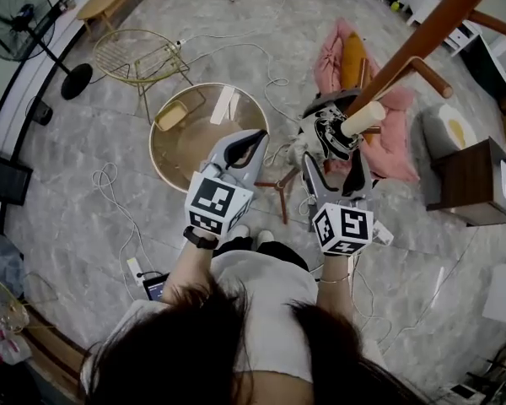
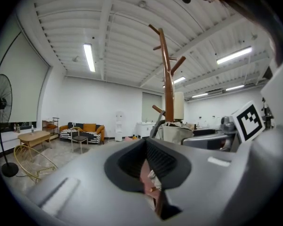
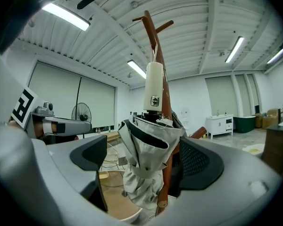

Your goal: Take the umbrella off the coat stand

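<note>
- At left, shown over the round counter (image 1: 185, 163) in the head view, the left claw (image 2: 148, 171) points level. Its jaws are drawn narrow, almost together, with nothing between them. Judged idle for this step.
- Centre-right, the right claw (image 3: 144, 166) stands wide. Its pads sit on either side of the umbrella (image 3: 146, 140) and do not press on it.
- Umbrella location: it is folded and hangs upright against the pole of the coat stand (image 3: 153, 39), cream handle (image 3: 154, 86) uppermost. A thin cord appears to run up from the handle. What it hooks over cannot be made out.
- Finding: a brown wooden member of the stand lies just beside the folded canopy, on the right pad's side.
- Recommendation for the step in hand, the grasp: centre the pads on the fabric bundle alone and keep the wood outside the grip. Close firmly, since cloth yields, then lift to free the cord before drawing away.
- Containers: none with contents is identified. The gold-edged round counter carries a pale slip (image 1: 223, 104) and a yellowish piece (image 1: 170, 115).
</note>
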The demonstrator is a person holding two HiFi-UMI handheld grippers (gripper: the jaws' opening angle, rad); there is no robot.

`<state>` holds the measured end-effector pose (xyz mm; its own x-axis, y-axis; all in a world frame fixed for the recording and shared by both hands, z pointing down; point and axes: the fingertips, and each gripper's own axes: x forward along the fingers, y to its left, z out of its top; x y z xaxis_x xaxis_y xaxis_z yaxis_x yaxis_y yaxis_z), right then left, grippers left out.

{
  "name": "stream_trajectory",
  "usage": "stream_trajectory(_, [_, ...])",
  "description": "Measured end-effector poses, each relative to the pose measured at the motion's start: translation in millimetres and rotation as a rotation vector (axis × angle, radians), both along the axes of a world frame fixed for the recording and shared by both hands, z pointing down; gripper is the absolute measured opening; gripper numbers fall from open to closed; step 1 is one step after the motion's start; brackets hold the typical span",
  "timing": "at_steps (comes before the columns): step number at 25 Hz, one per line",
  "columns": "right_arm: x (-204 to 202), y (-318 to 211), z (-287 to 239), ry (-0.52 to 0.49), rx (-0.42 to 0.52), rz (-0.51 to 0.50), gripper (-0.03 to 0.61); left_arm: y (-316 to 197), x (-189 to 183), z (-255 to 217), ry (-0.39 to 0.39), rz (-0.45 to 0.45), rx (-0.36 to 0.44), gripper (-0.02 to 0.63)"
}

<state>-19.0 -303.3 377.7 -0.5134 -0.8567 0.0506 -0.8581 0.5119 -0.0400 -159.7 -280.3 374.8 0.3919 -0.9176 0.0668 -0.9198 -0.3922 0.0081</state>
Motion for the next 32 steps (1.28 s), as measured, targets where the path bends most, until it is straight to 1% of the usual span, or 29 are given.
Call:
stream_trajectory(6, [3.0, -4.8, 1.5, 0.000, 0.000, 0.087, 0.449, -12.8, 5.6, 4.1, -0.005, 0.088, -0.009, 0.058])
stream_trajectory(10, [3.3, -11.7, 0.5, 0.012, 0.012, 0.111, 0.449, -17.2, 7.0, 8.7, -0.001, 0.119, -0.013, 0.058])
stream_trajectory(17, [-2.8, -23.5, 7.4, 0.003, -0.005, 0.142, 0.449, -23.3, 14.7, 20.1, 0.000, 0.166, -0.031, 0.057])
stream_trajectory(23, [-5.0, -43.5, 14.6, 0.000, 0.003, 0.177, 0.449, -29.7, 17.8, 25.8, -0.003, 0.185, -0.040, 0.057])
stream_trajectory(32, [-13.8, -59.6, 24.6, 0.025, 0.034, 0.223, 0.449, -31.6, 5.1, 35.2, -0.006, 0.180, -0.050, 0.058])
